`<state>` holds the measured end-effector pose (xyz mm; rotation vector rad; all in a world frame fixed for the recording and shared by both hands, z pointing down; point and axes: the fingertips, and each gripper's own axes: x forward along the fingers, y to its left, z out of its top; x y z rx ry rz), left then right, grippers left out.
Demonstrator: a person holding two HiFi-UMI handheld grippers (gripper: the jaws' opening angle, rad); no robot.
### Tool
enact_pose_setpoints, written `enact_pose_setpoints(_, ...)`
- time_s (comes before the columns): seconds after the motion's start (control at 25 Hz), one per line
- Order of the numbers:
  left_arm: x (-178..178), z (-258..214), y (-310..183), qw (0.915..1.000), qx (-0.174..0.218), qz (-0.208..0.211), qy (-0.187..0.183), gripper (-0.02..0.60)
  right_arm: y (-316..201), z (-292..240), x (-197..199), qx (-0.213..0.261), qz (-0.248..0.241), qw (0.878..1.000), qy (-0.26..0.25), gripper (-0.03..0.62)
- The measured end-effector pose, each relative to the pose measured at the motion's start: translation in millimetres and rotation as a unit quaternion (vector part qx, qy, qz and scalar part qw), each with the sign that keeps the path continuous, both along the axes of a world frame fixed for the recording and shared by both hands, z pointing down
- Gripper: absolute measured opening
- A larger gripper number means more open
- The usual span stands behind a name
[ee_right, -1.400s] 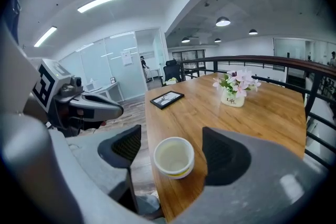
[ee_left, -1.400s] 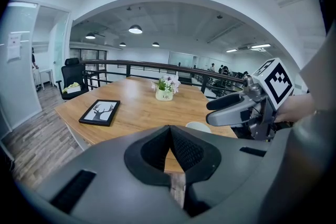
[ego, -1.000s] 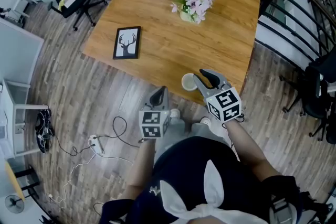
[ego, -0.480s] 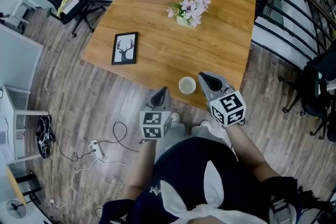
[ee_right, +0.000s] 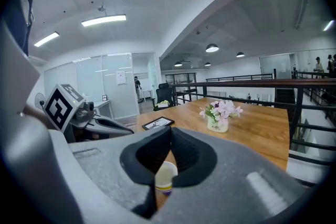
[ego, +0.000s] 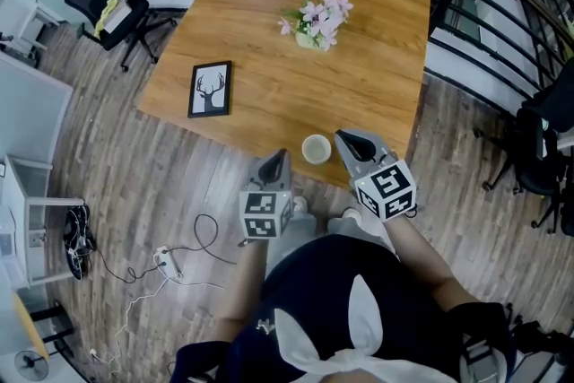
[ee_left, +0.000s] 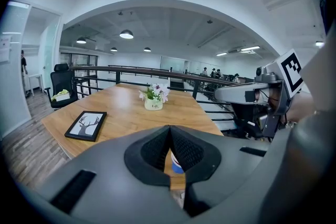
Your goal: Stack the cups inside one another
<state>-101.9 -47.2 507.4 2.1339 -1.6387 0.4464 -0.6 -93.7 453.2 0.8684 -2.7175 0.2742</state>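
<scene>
cup [ego: 316,149], just beside right hand-held gripper [ego: 343,139]

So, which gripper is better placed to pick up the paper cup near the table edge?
Right. The right gripper hovers over the table directly beside the paper cup; the left gripper hangs off the table edge, slightly farther. Both are shut, empty.

The table [ego: 359,94] is warm wood with a smooth, low-sheen finish. At its six-o'clock edge stands a matt white paper cup [ego: 316,149]. The floor [ego: 134,166] is grey, grainy plank. The left gripper [ego: 282,153] and right gripper [ego: 341,136] have matt grey plastic shells with black, finely ribbed pads [ee_left: 155,149].
</scene>
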Motion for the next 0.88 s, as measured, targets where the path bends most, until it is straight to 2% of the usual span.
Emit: enact_pose_setpoints(0.88, 3.0, 2.9, 6.4, 1.0000, -0.002, 0.002, -0.002, 0.017, 12.2, 7.7, 3.2, -0.004, -0.002, 1.000, 0.016, -0.003)
